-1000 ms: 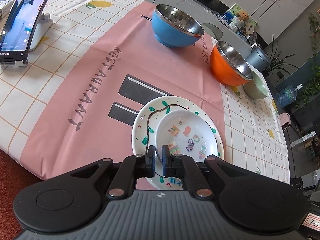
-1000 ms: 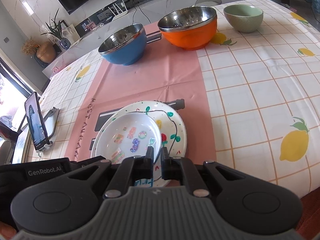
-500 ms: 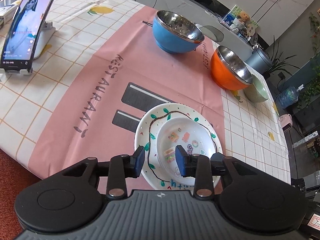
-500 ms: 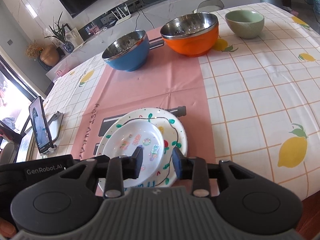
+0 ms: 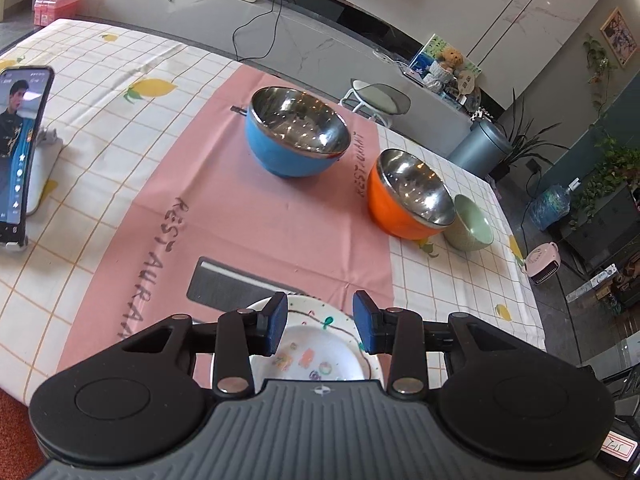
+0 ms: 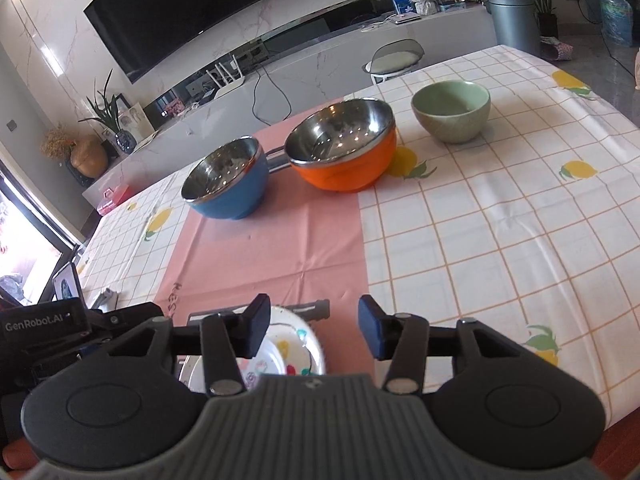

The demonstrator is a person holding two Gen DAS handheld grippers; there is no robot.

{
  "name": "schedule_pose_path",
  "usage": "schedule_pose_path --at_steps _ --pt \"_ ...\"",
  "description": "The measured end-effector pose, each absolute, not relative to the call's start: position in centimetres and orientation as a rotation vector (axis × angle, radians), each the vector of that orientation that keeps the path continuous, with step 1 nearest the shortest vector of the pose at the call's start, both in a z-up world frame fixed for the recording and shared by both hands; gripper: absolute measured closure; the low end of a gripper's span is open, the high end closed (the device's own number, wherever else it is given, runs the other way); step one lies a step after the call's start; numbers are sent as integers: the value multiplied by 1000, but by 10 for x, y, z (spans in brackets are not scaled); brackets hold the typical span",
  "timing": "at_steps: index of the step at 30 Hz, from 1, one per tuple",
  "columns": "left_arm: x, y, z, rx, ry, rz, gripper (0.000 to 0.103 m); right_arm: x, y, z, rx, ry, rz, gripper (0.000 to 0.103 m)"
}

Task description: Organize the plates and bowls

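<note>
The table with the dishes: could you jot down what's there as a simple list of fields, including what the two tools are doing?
plates: small plate stacked on large plate, near edge
blue bowl: on pink mat
orange bowl: at the mat's edge
green bowl: beside orange bowl
phone: propped upright
left gripper: fingers open, empty
right gripper: fingers open, empty
</note>
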State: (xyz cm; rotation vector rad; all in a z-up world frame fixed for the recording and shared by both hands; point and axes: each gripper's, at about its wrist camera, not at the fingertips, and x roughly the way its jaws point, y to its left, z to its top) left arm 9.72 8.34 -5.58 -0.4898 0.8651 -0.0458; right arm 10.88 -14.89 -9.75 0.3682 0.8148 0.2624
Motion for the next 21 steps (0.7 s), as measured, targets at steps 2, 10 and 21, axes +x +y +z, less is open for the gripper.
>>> schedule_pose_path --at_steps 2,10,21 --pt "108 79 -51 -474 866 -49 59 117 -156 -96 377 808 248 52" --pt "155 61 -37 -432 864 -50 56 157 -177 -90 422 787 212 46" --pt "224 46 -47 -450 899 -26 42 220 -193 -87 469 779 162 33"
